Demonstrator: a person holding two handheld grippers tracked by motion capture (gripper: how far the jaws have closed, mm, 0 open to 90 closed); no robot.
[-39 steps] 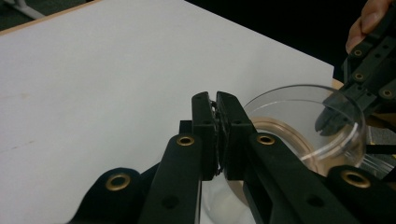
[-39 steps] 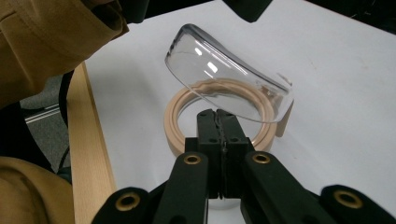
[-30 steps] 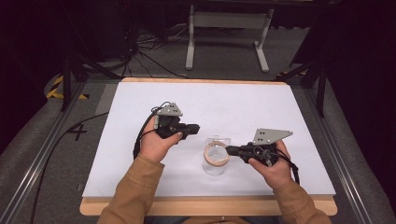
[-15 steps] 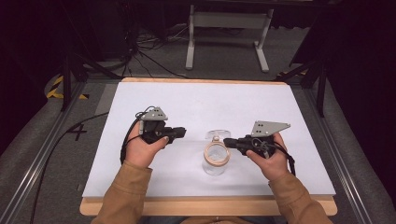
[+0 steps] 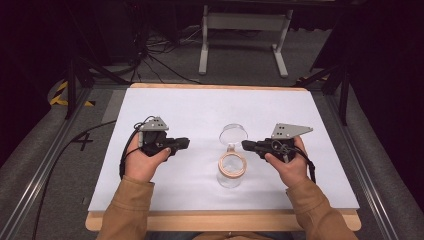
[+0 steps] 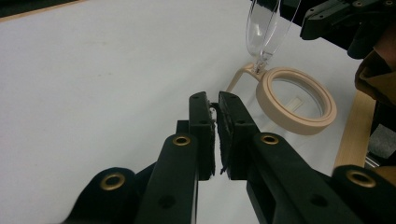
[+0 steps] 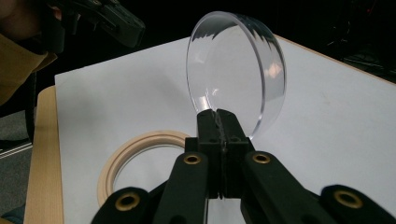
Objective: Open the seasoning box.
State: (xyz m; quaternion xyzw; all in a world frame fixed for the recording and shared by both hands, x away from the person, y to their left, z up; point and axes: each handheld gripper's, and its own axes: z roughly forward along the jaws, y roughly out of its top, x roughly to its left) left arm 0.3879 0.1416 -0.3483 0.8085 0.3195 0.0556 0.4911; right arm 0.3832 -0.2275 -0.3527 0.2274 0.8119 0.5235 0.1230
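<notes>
While both my hands hover over the white table [image 5: 165,105], my right claw [image 5: 245,144] has its jaws pressed together, pinching the bottom edge of a clear round lid [image 7: 236,70]. That lid stands up on edge straight ahead of the claw tips, hinged to the tan rim [image 7: 135,158] of a clear jar [image 5: 231,172] that lies just below and to the left of those tips. Through the rim the jar looks empty, though the glare leaves me unsure. My left claw [image 6: 216,105] is closed with nothing between its pads, only a thin slit showing. From it, the jar's tan ring [image 6: 296,100] sits ahead and to the right, apart from the tips, with the lid rising behind it.
</notes>
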